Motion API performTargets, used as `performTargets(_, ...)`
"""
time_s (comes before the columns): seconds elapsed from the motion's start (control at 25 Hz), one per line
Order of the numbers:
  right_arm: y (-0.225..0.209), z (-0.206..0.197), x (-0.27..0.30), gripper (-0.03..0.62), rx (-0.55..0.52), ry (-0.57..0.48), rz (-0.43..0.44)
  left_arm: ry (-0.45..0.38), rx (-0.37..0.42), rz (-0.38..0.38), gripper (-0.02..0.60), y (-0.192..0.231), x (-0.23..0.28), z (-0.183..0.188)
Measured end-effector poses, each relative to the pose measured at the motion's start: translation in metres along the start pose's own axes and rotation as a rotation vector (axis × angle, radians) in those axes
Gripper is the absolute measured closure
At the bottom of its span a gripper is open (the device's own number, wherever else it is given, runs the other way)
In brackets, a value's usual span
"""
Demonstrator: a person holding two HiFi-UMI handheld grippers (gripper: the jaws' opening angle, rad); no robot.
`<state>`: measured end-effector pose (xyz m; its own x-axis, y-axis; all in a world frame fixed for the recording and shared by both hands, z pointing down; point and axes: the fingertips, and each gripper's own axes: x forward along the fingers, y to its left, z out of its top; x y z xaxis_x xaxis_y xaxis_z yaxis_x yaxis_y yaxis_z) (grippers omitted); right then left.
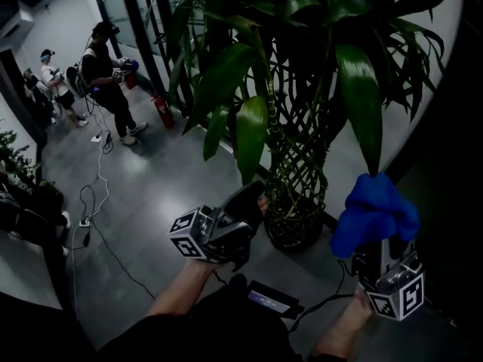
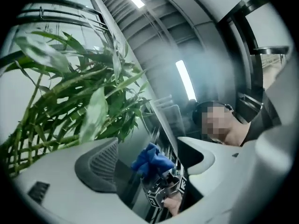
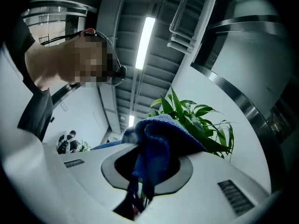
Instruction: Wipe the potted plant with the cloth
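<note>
The potted plant has long green leaves over braided stems in a dark pot. In the head view my left gripper is just left of the pot, below a hanging leaf, jaws open and empty. The left gripper view shows that same gap with leaves at upper left. My right gripper is right of the pot and shut on a bunched blue cloth, held just under a drooping leaf tip. In the right gripper view the cloth fills the jaws, with plant leaves behind.
Several people stand at the far left by a glass wall, near a red fire extinguisher. Cables trail over the grey floor. A black device hangs at my waist. More plants line the left edge.
</note>
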<state>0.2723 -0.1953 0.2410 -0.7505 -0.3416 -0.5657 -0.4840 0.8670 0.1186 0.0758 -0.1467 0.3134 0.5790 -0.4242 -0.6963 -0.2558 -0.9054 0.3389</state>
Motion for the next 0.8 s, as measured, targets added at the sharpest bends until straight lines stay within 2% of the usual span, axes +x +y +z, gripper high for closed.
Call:
performTargets(0.2,0.017,-0.002,0.014,0.523,0.001,-0.047,0.065,-0.08,0.017,0.08,0.183,0.017,-0.044,0.031)
performTargets(0.44,0.075,-0.03,0.045,0.522,-0.001,0.014,0.189,-0.161,0.021,0.115,0.183,0.038,-0.061,0.072)
performTargets(0.56,0.114,-0.05,0.068,0.523,0.001,0.08,0.245,-0.157,-0.019,0.093,0.183,0.047,-0.057,0.082)
performTargets(0.68,0.149,-0.076,0.097,0.522,-0.046,0.147,0.302,-0.137,-0.06,0.047,0.183,0.06,-0.052,0.09)
performTargets(0.8,0.174,-0.09,0.127,0.523,-0.091,0.162,0.33,-0.121,-0.096,0.0,0.183,0.071,-0.051,0.101)
